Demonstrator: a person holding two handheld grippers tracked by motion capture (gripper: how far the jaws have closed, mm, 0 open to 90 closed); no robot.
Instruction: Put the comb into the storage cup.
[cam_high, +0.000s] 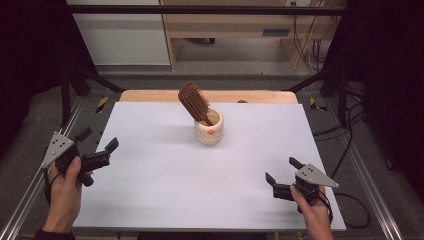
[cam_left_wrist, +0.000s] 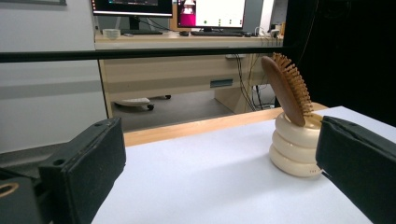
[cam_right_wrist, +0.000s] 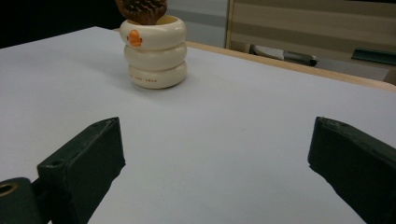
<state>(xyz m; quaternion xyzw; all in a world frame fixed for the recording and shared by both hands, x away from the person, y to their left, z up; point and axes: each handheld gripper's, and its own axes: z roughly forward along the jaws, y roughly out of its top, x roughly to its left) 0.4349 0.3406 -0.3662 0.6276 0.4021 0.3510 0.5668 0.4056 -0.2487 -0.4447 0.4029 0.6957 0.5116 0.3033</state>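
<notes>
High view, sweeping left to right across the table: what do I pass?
left gripper → hairbrush leaning in the cream holder → right gripper

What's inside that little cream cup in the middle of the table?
A wooden hairbrush stands in the cream cup, handle down, its bristled head leaning out over the rim. The handle's lower end and the cup's bottom are hidden by the cup wall.

I can read no text anywhere. The cream cup (cam_right_wrist: 154, 51) bears an orange mark and a line of small orange print, too small to read.
</notes>
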